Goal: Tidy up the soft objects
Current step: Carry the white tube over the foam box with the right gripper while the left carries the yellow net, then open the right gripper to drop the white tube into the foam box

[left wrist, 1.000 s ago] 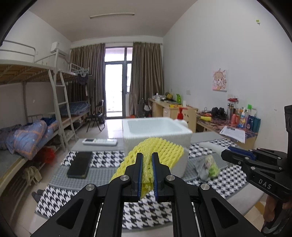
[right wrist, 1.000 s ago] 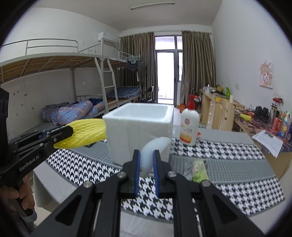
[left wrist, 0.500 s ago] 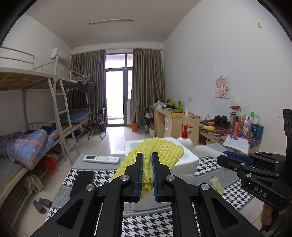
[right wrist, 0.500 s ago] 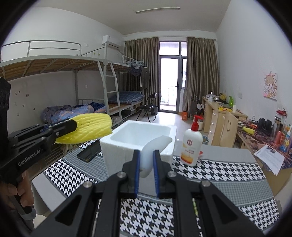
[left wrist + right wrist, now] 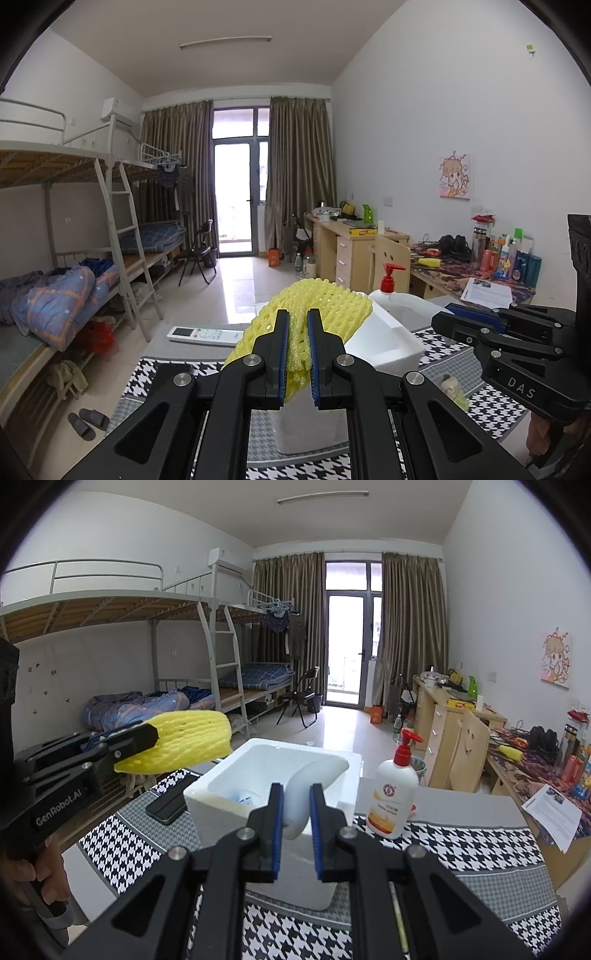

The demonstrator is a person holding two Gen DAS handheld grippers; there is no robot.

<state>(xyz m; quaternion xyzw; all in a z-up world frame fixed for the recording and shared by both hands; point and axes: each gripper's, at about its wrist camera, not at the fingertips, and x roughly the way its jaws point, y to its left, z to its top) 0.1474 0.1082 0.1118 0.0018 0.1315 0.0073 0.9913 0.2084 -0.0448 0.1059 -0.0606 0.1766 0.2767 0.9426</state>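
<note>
My left gripper is clamped on the yellow foam net and my right gripper on a white foam piece, both above the white foam box.

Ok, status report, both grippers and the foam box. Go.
Left gripper shut on yellow foam net, beside box. Right gripper shut on white foam piece, above white foam box. Lotion bottle right of box, not blocking.
</note>
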